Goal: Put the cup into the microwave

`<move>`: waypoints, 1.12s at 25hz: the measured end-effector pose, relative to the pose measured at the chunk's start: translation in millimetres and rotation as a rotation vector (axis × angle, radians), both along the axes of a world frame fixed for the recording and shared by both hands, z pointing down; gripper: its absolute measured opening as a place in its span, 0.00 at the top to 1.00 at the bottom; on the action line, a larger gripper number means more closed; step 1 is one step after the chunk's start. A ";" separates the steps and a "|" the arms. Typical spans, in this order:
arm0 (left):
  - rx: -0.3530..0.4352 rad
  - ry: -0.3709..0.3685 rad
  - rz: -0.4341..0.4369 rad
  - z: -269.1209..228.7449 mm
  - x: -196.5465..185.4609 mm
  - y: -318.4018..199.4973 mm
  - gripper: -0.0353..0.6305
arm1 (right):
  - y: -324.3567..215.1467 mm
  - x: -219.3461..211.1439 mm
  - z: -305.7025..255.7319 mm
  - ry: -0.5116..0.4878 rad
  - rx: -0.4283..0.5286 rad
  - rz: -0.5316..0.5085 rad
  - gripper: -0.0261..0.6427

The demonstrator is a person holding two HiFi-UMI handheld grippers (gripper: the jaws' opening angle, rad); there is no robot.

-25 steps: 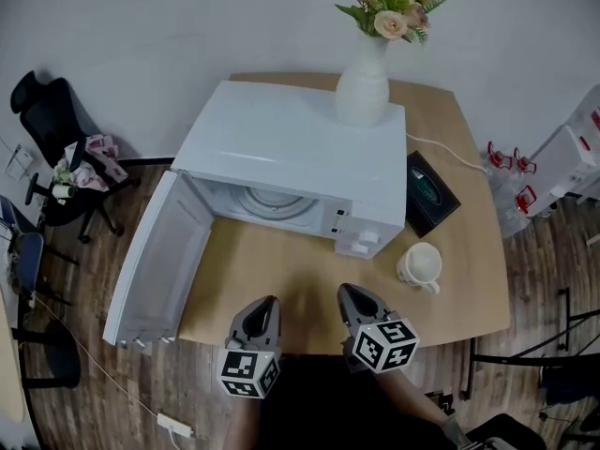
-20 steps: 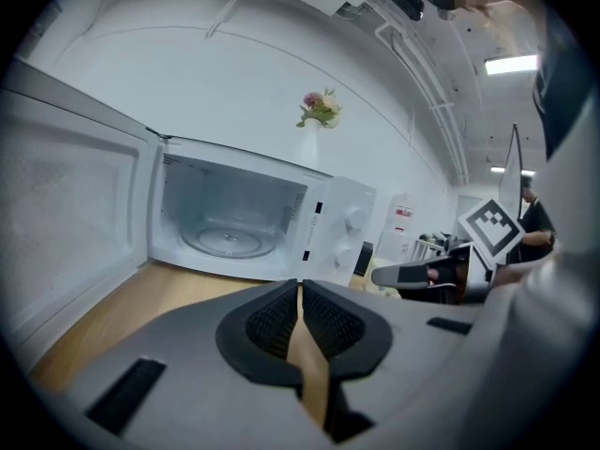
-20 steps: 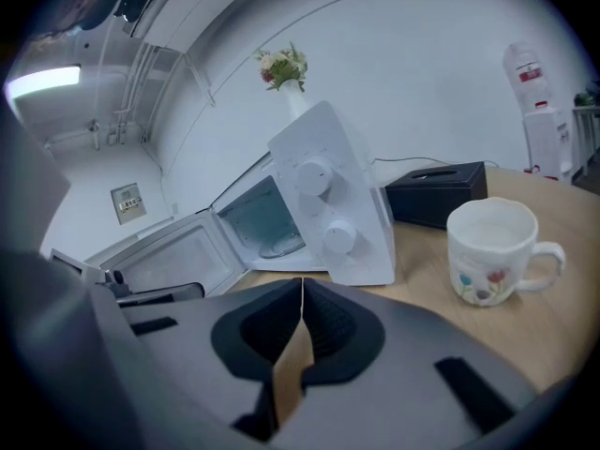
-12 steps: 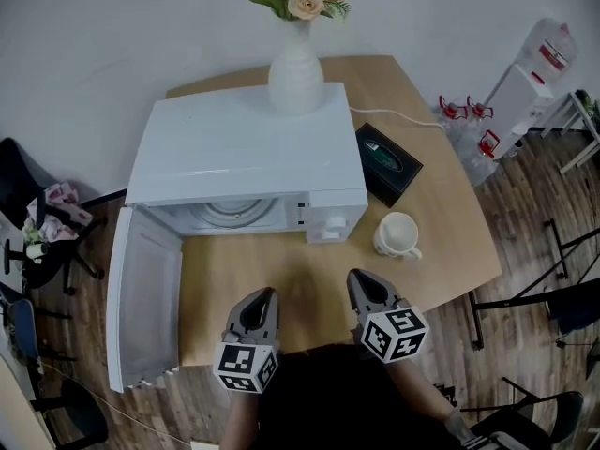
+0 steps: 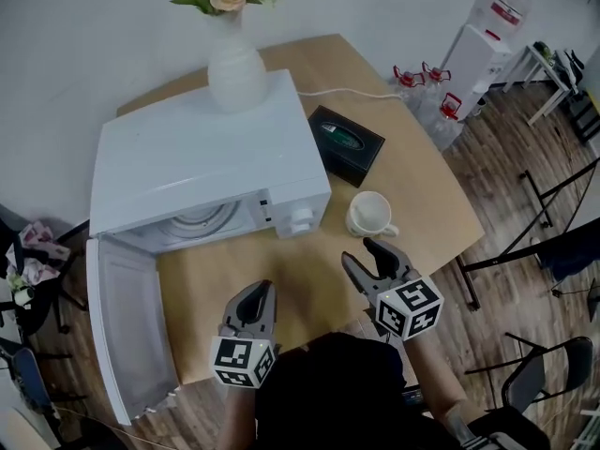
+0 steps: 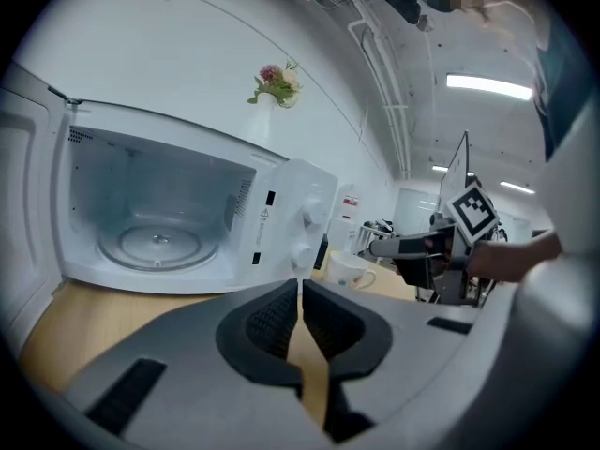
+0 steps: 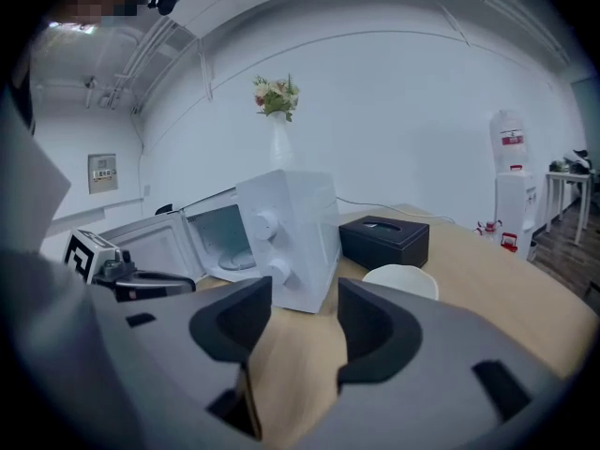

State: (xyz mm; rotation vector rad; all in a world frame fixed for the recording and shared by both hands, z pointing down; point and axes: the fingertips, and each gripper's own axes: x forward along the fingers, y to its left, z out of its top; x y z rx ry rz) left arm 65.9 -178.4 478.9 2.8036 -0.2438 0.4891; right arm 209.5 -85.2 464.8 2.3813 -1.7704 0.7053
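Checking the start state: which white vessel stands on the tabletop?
The cup, beside the black box; the vase stands atop the microwave.

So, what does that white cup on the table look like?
The cup is white and glossy, like ceramic, with one handle on the side nearer the person. It stands upright, mouth up, and looks empty. It sits on the wooden table, right of the microwave and in front of the black box. Nothing touches it except the table.
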 end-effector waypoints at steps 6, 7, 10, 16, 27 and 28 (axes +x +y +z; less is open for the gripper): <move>-0.013 -0.006 0.043 5.5 17.5 10.0 0.92 | 7.6 25.6 -3.0 0.055 -0.036 -0.017 0.51; -0.014 -0.007 0.046 6.4 20.0 11.1 0.92 | 9.3 31.2 -2.6 0.052 -0.035 -0.007 0.49; -0.015 -0.011 0.046 8.6 26.6 12.4 0.92 | 14.2 46.7 4.0 0.066 -0.050 0.008 0.45; -0.018 -0.029 0.020 15.5 34.6 13.0 0.92 | 24.0 76.9 34.4 0.101 -0.123 -0.009 0.31; -0.023 -0.071 -0.015 28.0 45.6 13.3 0.92 | 13.8 107.7 80.8 0.080 -0.115 -0.114 0.25; -0.022 -0.076 -0.018 28.7 46.1 12.4 0.92 | 10.9 107.7 82.8 0.089 -0.116 -0.133 0.25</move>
